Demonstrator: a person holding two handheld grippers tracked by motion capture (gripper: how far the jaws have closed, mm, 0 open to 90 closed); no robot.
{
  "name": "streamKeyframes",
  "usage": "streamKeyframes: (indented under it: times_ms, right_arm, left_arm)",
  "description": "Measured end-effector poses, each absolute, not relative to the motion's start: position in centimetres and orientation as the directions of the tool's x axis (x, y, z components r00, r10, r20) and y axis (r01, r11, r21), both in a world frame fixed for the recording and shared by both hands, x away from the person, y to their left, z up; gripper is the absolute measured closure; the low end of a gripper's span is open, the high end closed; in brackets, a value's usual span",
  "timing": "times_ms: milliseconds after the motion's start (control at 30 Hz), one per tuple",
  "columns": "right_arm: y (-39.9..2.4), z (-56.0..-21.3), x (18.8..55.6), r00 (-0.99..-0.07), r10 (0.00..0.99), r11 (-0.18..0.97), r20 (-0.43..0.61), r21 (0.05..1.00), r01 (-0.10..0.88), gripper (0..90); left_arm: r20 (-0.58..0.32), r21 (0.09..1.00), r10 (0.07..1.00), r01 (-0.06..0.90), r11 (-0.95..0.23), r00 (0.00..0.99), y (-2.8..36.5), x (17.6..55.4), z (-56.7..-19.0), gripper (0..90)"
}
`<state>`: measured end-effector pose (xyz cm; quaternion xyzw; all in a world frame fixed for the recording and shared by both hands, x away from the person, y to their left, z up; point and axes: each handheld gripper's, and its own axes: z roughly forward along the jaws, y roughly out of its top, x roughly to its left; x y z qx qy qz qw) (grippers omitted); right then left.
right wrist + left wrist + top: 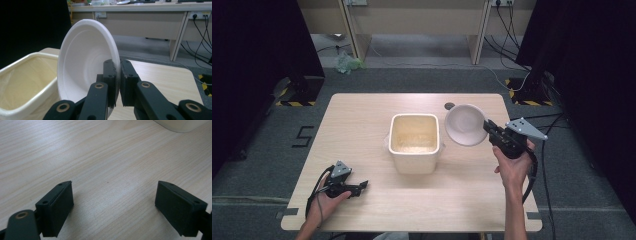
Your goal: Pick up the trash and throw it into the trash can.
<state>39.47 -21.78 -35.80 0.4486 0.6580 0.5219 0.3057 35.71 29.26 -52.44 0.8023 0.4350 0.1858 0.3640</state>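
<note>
White bowl [82,62] pinched by right tool [117,82], tilted beside bin [414,142]

white bowl [465,124] tilted on edge, held above table beside cream bin [414,142].

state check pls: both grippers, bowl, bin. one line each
Left gripper: open, low over the table, holding nothing.
Right gripper: shut on the bowl rim.
Bowl: lifted, tipped on its side, opening facing the bin, looks empty.
Bin: upright on the table, open top, lined with a bag.
</note>
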Motion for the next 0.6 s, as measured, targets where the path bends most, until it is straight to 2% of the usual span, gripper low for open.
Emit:
streamKeyframes:
  times_ms: [600]
  right_arm:
    - [-18.9, -33.3, 40.1, -0.489, 0.870, 0.054, 0.068, 0.972, 0.230, 84.5]
  left_arm:
    - [-0.019, 0.746, 0.833, 0.563, -0.357, 0.552, 29.3, 35.7, -52.4, 14.1]
